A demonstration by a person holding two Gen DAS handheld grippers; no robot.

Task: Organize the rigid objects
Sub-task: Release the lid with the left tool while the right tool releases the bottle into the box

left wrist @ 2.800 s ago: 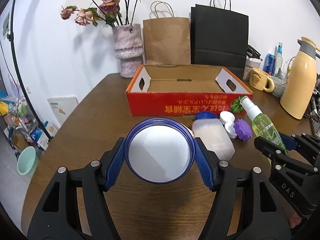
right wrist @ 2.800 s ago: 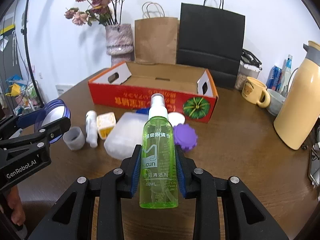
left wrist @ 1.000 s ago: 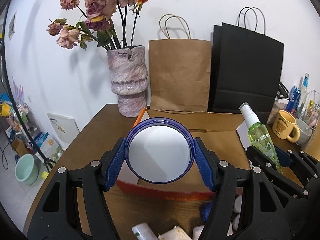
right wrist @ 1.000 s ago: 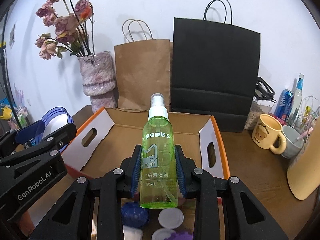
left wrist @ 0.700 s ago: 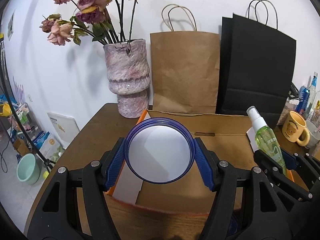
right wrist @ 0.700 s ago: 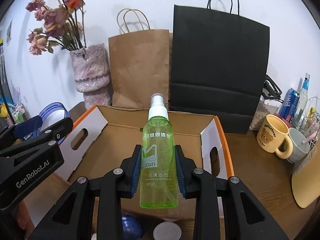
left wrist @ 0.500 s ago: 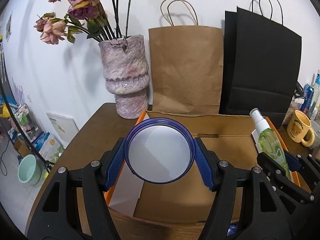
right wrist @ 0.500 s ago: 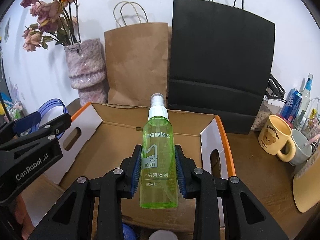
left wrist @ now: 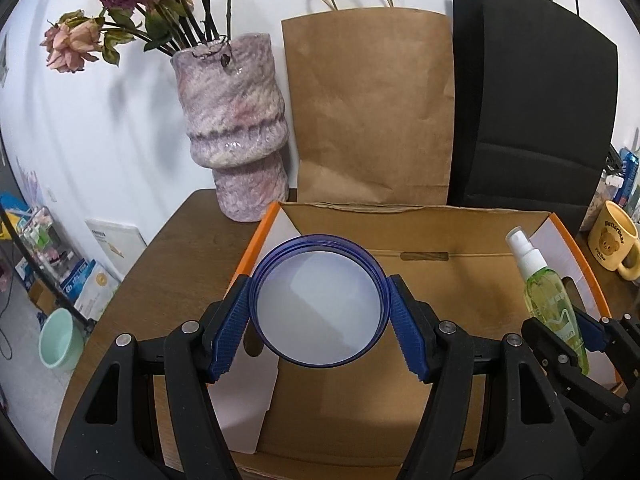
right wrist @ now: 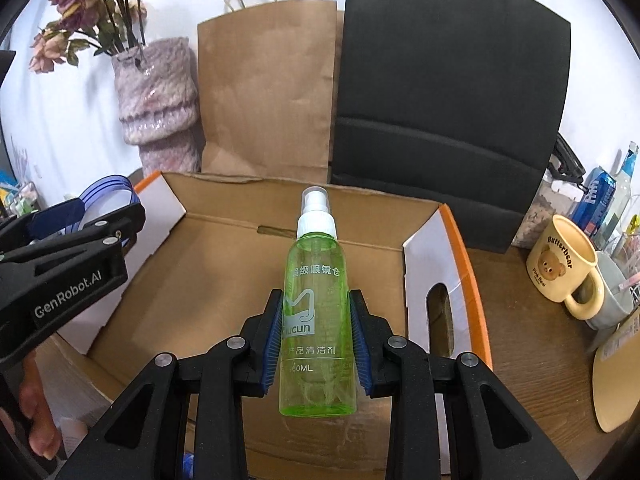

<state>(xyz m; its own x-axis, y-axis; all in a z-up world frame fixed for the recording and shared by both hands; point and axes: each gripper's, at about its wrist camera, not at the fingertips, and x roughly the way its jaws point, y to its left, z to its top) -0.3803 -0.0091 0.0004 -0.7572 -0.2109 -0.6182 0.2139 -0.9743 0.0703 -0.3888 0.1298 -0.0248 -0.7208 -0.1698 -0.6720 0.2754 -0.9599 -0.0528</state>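
Note:
My left gripper (left wrist: 319, 322) is shut on a round blue-rimmed container (left wrist: 318, 300) with a white face, held over the left end of the open cardboard box (left wrist: 460, 280). My right gripper (right wrist: 316, 336) is shut on a green spray bottle (right wrist: 316, 312) with a white nozzle, upright above the box floor (right wrist: 224, 280) near its right side. The left view also shows the bottle (left wrist: 550, 296) at the right, and the right view shows the blue container (right wrist: 106, 196) at the left. The box interior looks bare.
A mottled pink vase (left wrist: 236, 128) with dried flowers, a brown paper bag (left wrist: 368, 112) and a black bag (right wrist: 452, 96) stand behind the box. A yellow bear mug (right wrist: 564, 268), cans and bottles sit to the right. A person's fingers (right wrist: 36, 428) show at lower left.
Both grippers have carried their loads forward from the table's front to over the box and a little lower; the loose items in front of the box have dropped out of view.

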